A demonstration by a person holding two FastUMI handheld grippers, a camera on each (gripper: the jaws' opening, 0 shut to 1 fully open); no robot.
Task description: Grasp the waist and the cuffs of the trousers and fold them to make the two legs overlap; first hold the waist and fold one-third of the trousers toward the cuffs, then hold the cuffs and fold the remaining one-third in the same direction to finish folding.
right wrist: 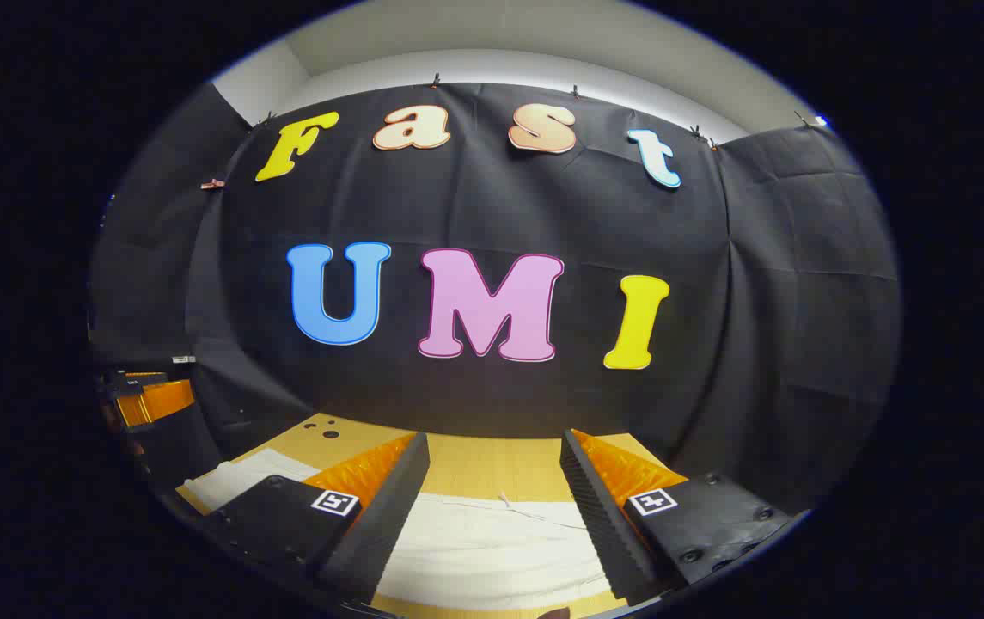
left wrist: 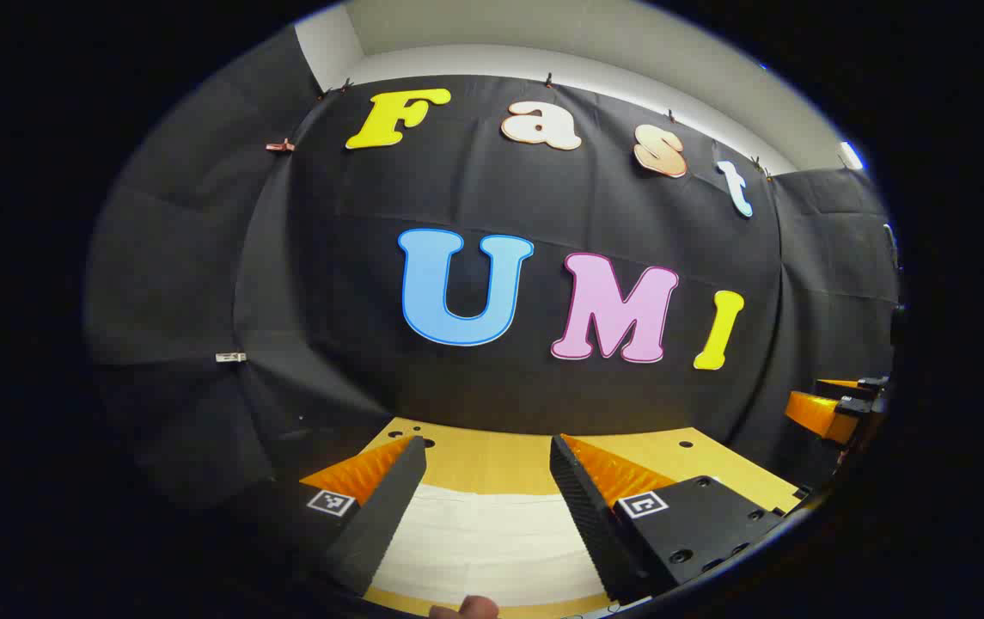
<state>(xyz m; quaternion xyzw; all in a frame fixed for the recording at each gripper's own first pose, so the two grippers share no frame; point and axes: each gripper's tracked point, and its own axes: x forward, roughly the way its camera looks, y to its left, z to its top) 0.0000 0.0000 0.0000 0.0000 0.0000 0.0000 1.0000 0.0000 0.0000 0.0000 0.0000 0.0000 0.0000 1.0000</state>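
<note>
Jaws on the left gripper (left wrist: 487, 451) stand released, nothing between them; those on the right gripper (right wrist: 494, 447) are likewise spread and empty. White trousers (left wrist: 483, 542) lie flat on the wooden worktop (left wrist: 500, 460), below and just ahead of both pairs, untouched. Whether any fold is done cannot be told; judging by the free jaws, grasping and folding remain ahead.
</note>
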